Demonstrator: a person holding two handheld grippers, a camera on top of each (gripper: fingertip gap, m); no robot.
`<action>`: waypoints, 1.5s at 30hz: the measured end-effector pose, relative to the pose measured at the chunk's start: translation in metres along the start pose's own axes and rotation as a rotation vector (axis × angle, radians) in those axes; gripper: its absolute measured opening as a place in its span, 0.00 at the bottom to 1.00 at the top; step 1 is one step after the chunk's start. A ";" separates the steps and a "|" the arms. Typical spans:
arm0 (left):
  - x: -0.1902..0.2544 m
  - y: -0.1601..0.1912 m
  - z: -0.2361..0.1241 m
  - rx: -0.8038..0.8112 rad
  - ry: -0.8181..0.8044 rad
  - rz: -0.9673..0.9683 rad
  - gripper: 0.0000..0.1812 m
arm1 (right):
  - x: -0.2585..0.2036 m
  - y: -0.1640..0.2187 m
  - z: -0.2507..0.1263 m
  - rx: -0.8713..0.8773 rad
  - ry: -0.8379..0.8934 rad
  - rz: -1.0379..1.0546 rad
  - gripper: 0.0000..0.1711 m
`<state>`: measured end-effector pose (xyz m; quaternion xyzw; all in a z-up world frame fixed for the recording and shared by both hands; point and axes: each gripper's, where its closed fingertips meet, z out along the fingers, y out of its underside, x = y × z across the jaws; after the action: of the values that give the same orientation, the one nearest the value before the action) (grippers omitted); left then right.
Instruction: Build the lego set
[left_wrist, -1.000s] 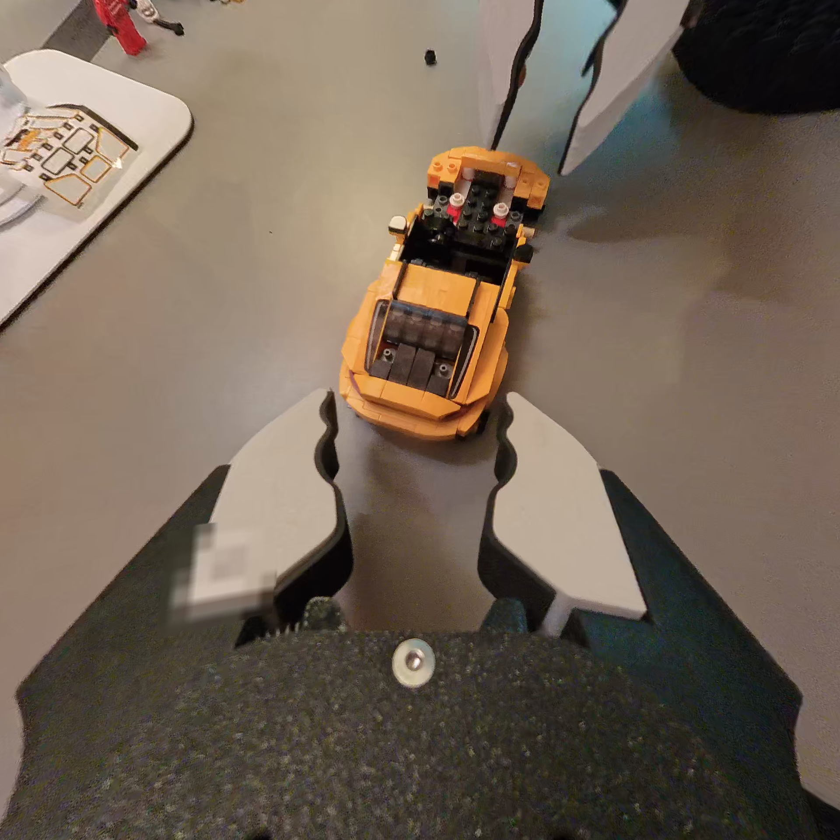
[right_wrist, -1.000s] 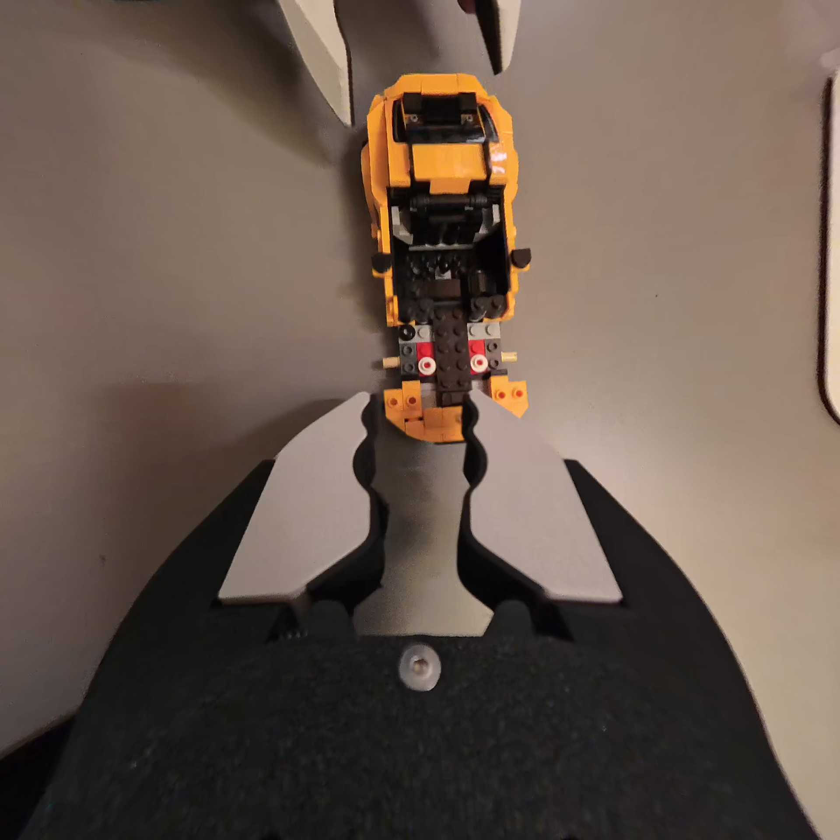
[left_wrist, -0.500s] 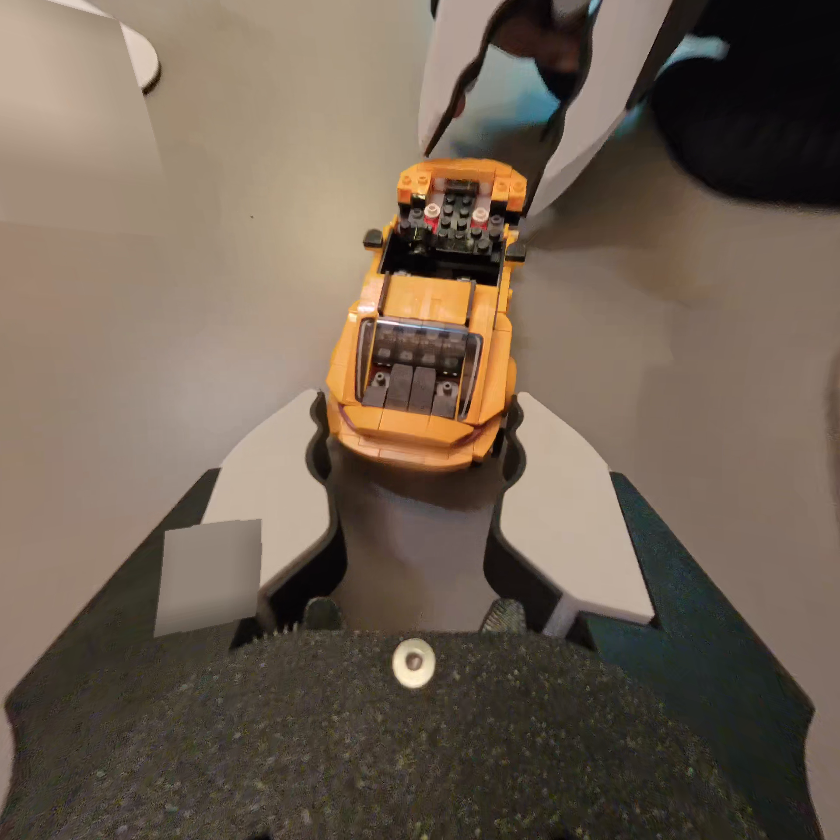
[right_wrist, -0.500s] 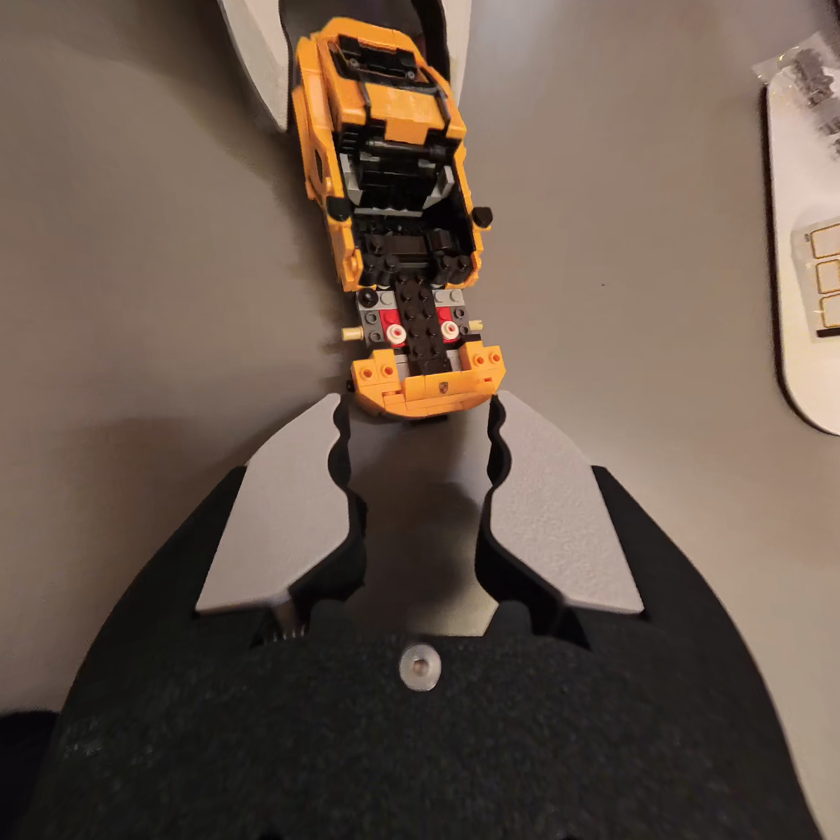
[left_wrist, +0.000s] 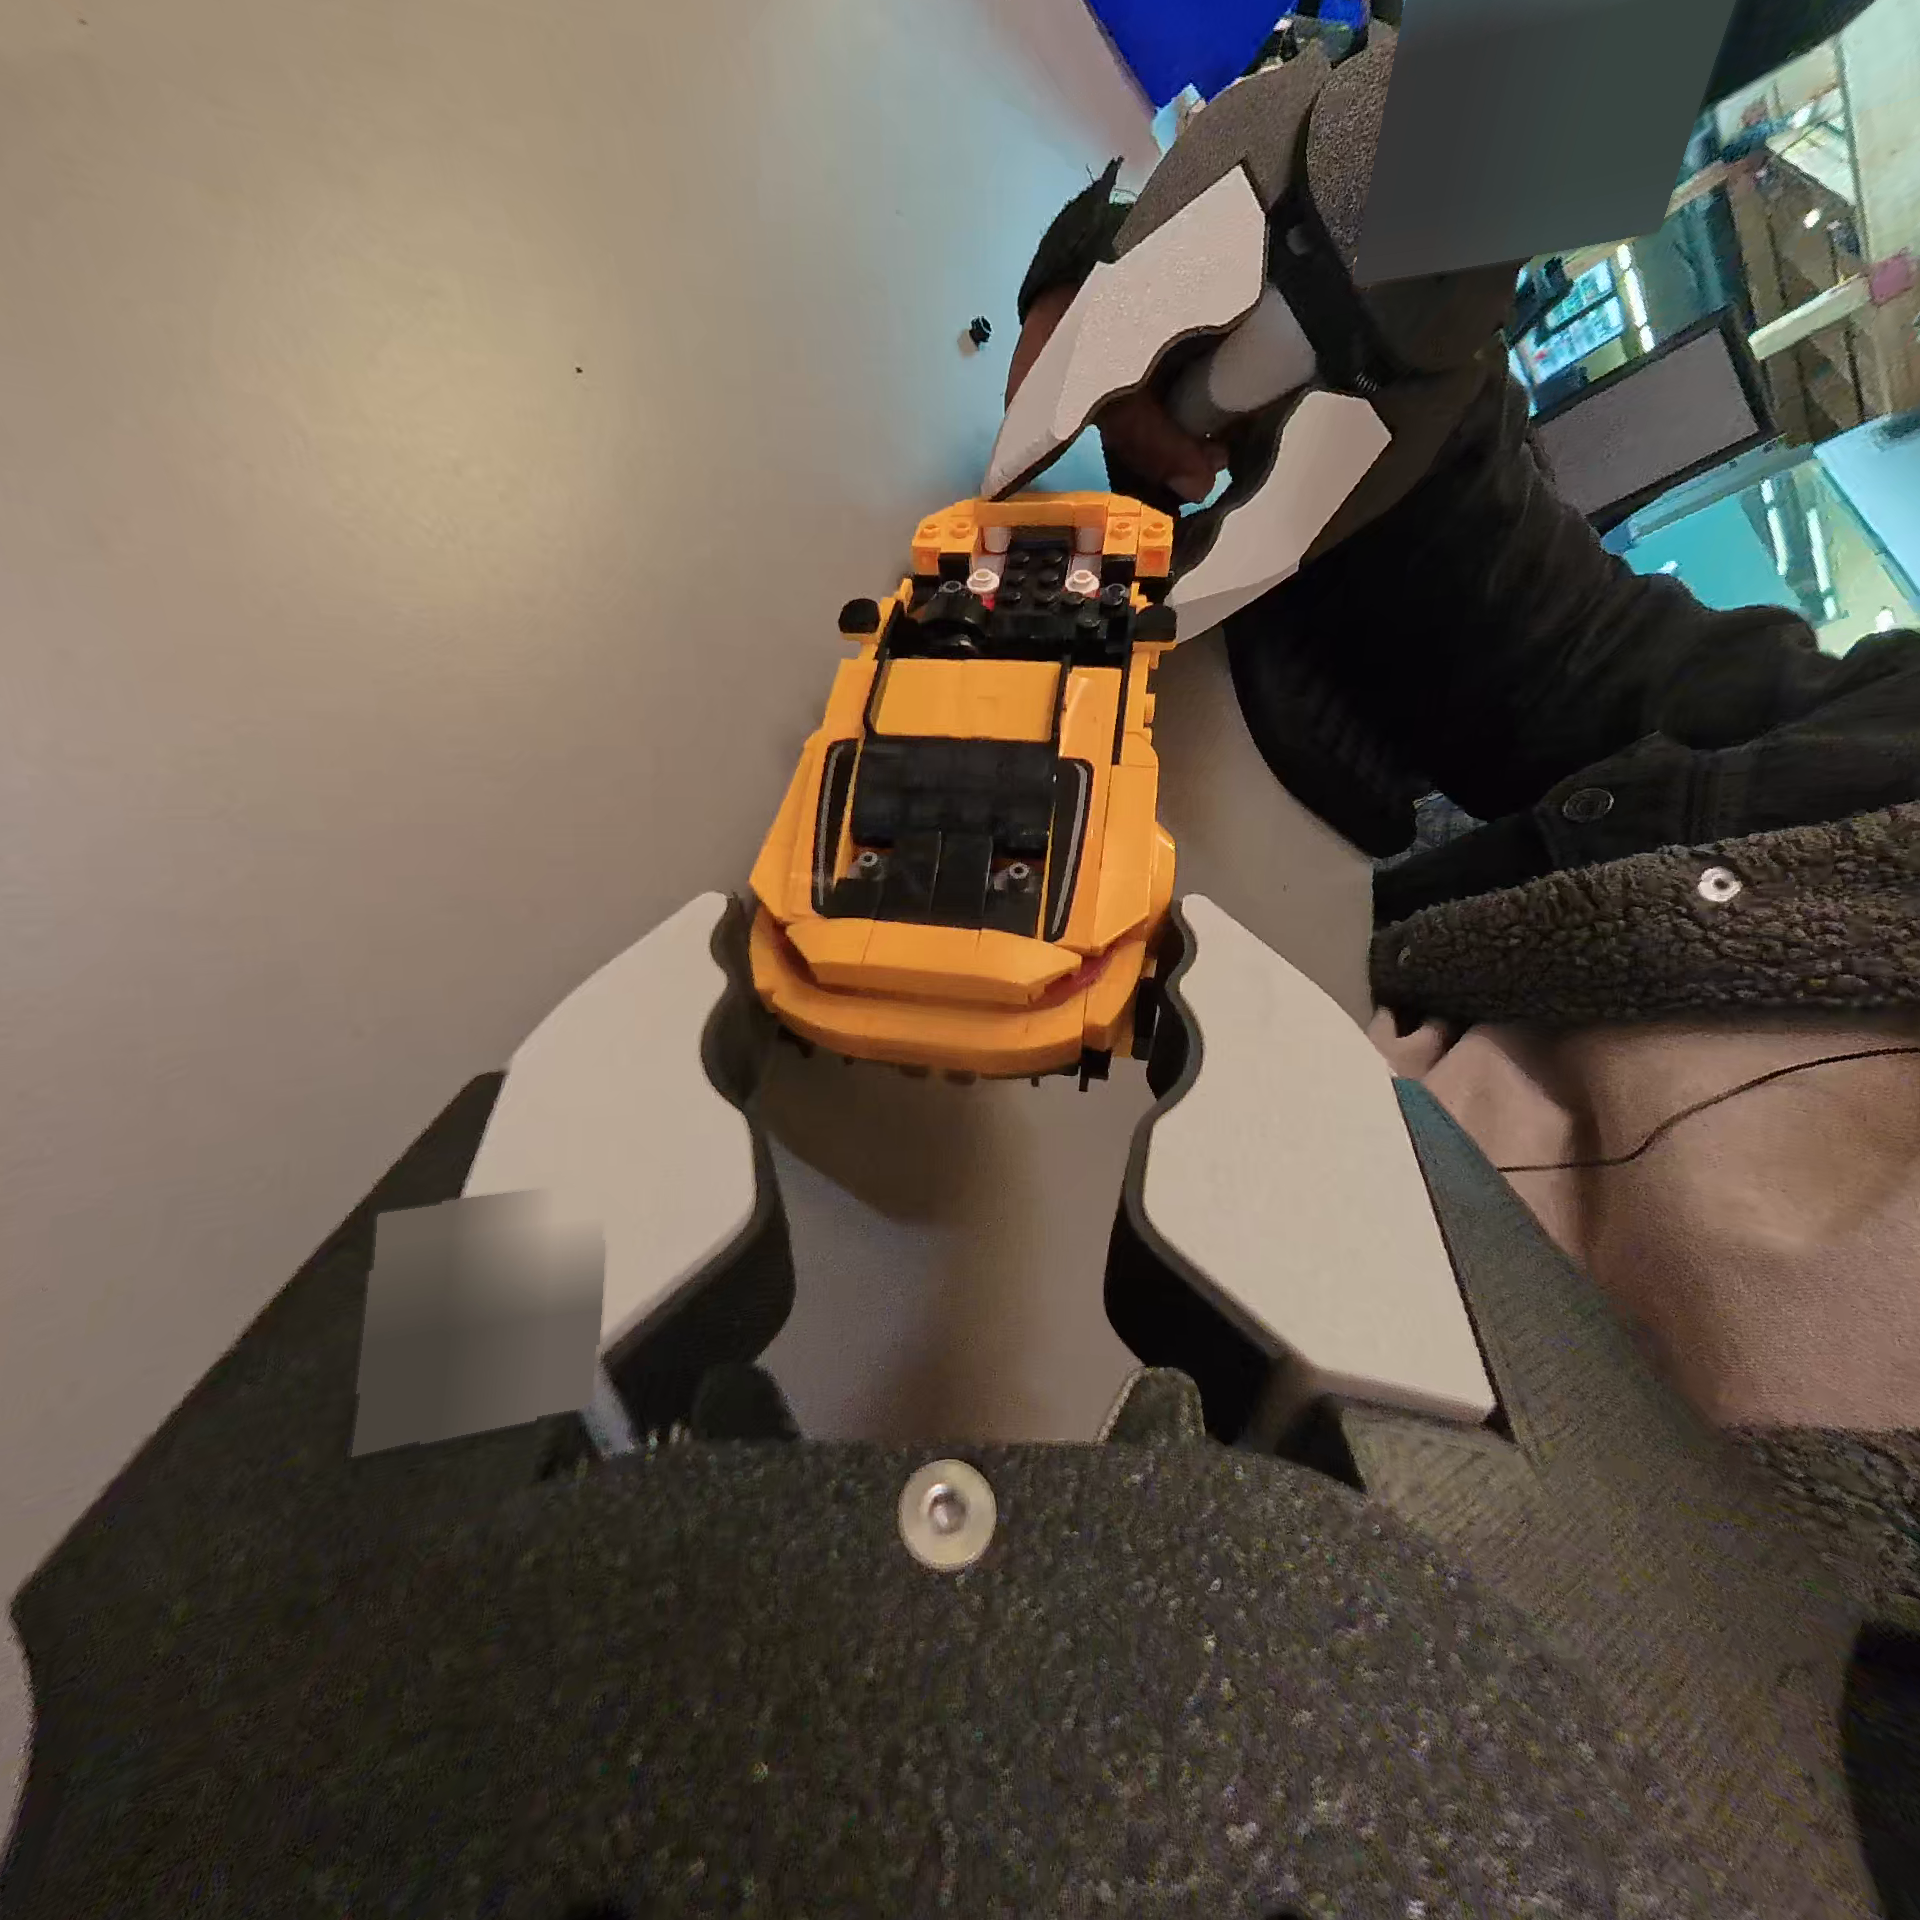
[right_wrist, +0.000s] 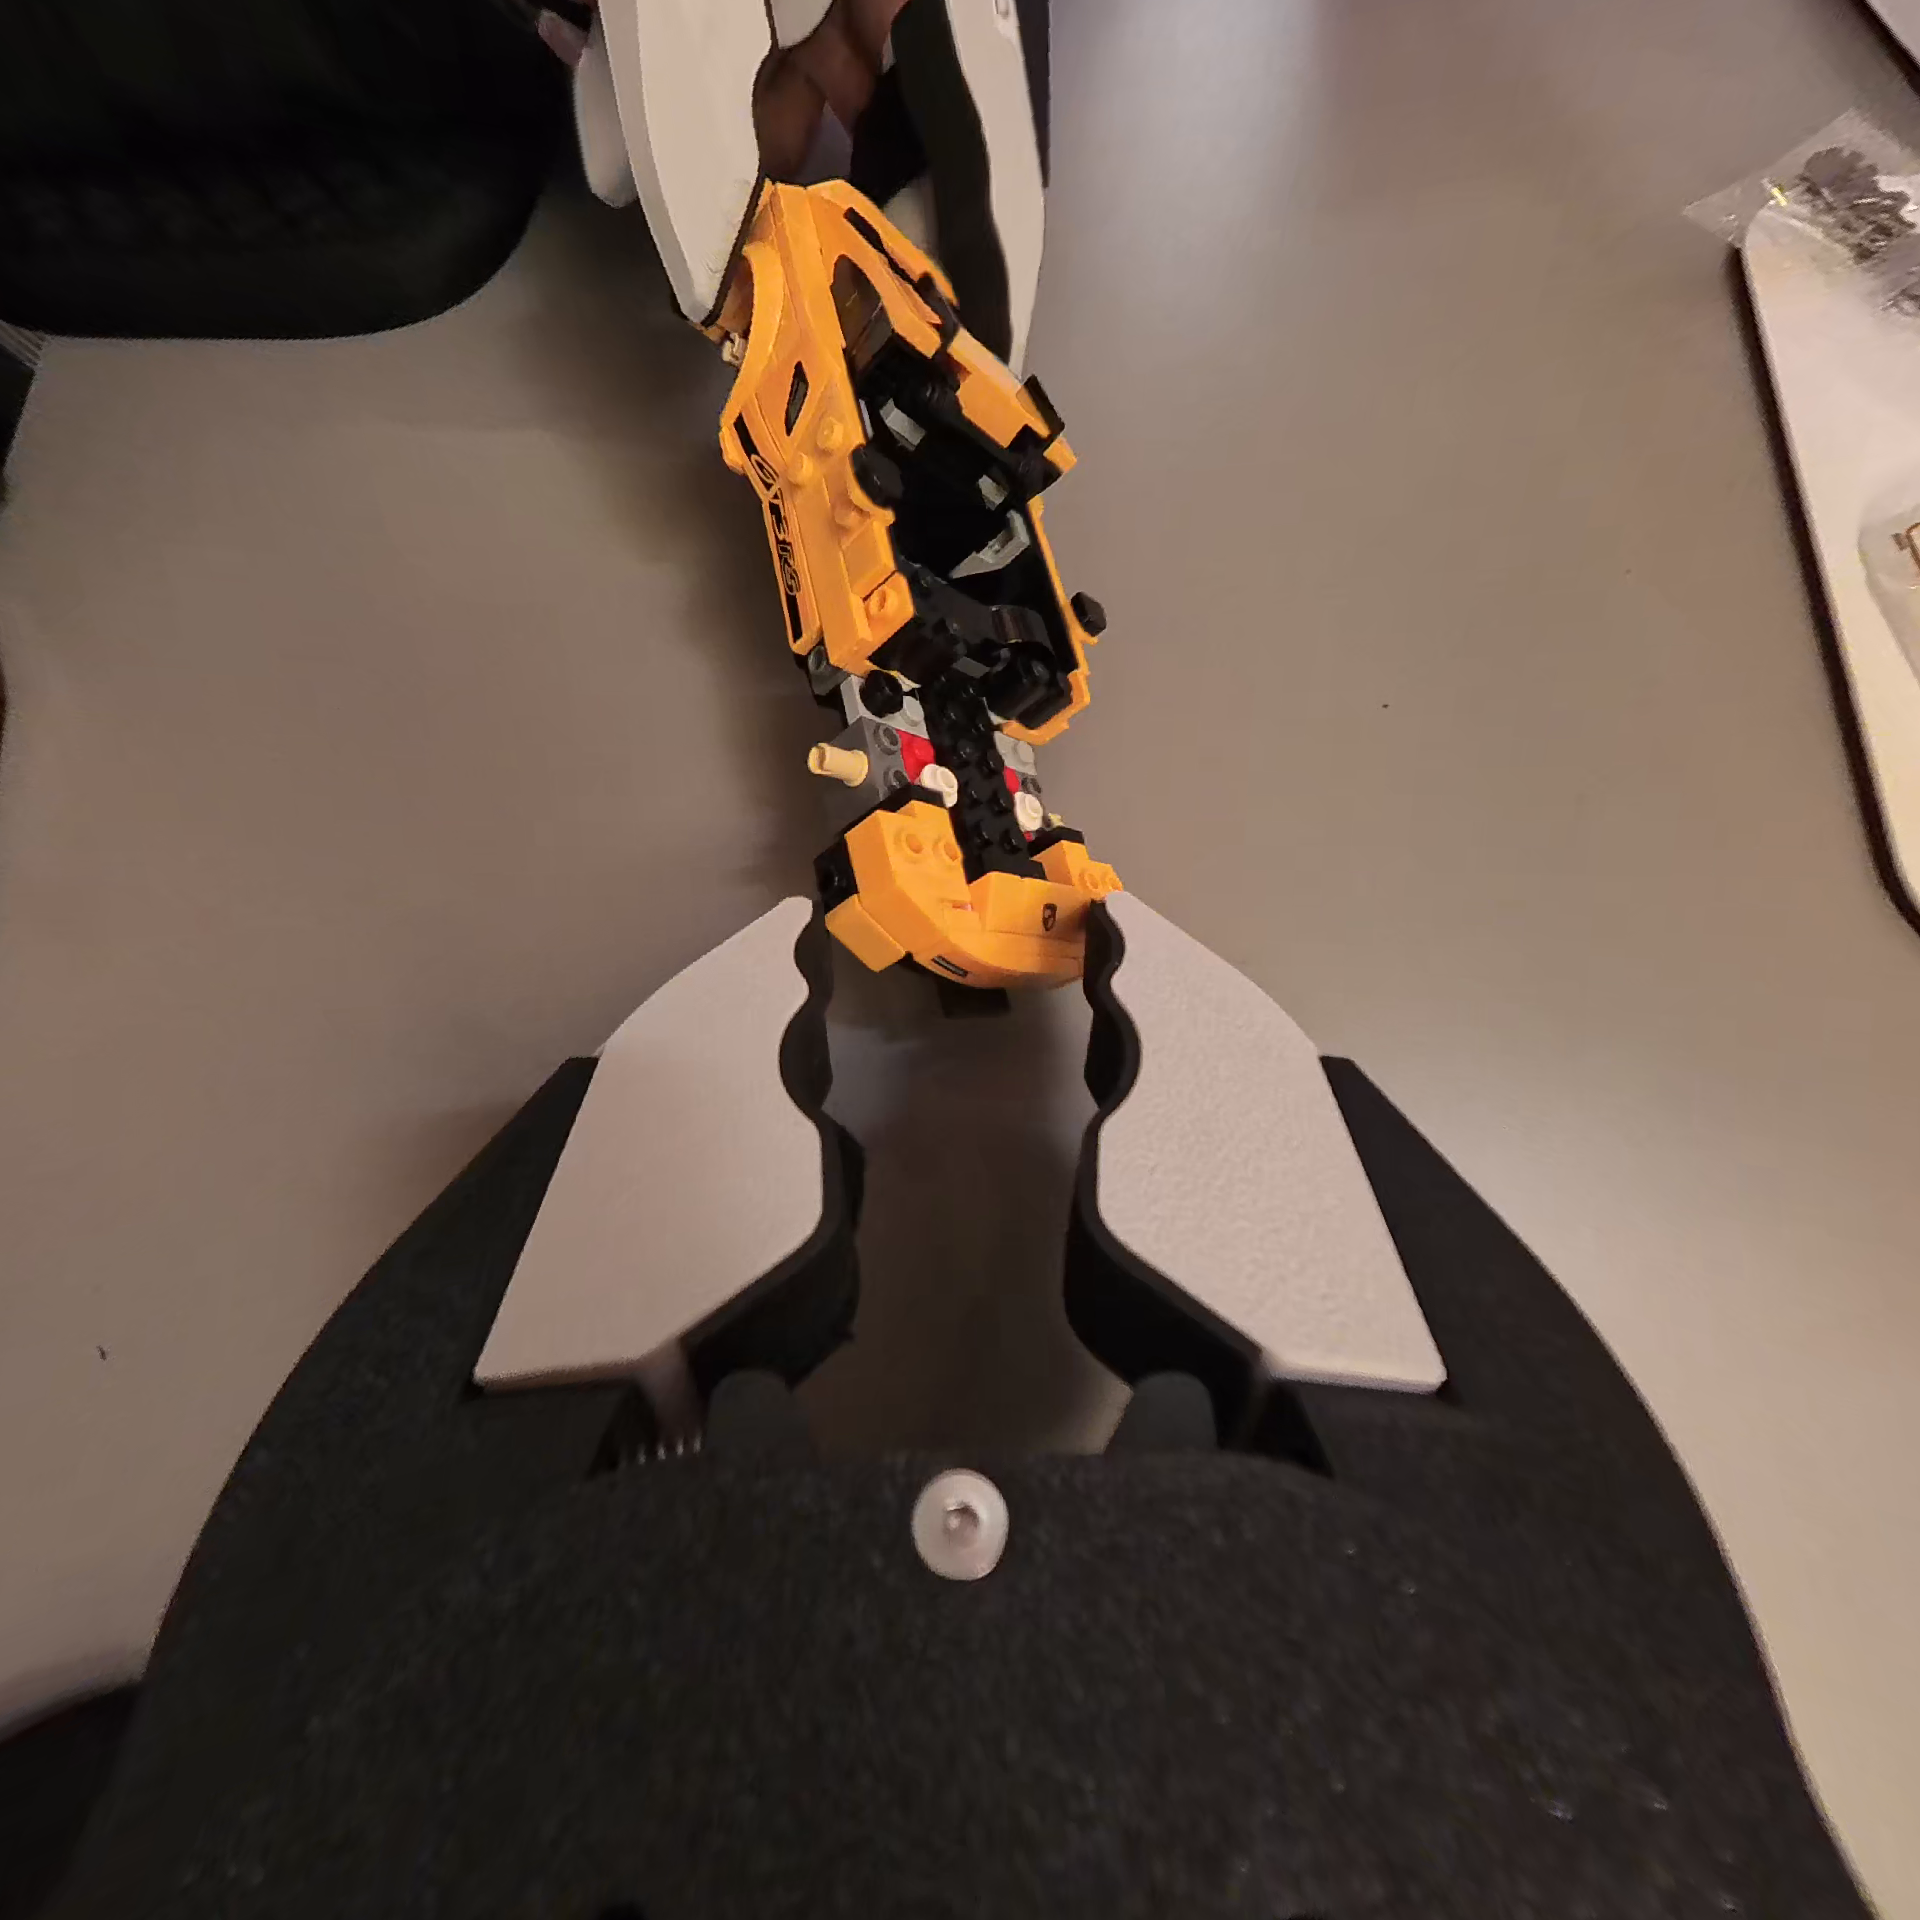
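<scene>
1. The orange Lego car (left_wrist: 961, 831), half-built, was raised off the grey table (left_wrist: 364, 520).
2. The left gripper (left_wrist: 951, 961) clamped its tail; the right gripper (right_wrist: 956, 935) pinched its nose.
3. Light, rigid, brittle: hold the solid bodywork, not loose studs.

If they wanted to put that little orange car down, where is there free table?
Bare grey table lies left of the orange car, and more between the car and the white tray at right. It's crowded at the tray, with its parts bags.

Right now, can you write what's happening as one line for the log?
step: lift car | left tool: shut on orange lego car rear end | right tool: around unfinished end, contact unclear | car: tilted above grey table
</scene>
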<state>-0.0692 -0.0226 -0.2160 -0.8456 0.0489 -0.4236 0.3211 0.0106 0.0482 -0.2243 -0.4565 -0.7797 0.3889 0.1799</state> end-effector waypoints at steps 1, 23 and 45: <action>0.000 0.001 0.000 -0.004 -0.014 0.048 0.41 | -0.002 0.001 -0.001 -0.005 -0.003 -0.008 0.28; 0.042 0.044 0.031 -0.152 -0.103 0.859 0.41 | 0.054 0.085 -0.099 -0.209 0.316 0.108 0.11; 0.089 -0.007 0.042 0.156 -0.020 0.396 0.13 | -0.052 -0.038 -0.034 0.179 0.236 -0.252 0.04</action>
<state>0.0176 -0.0273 -0.1690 -0.7962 0.1777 -0.3463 0.4632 0.0379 0.0087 -0.1697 -0.3800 -0.7664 0.3750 0.3573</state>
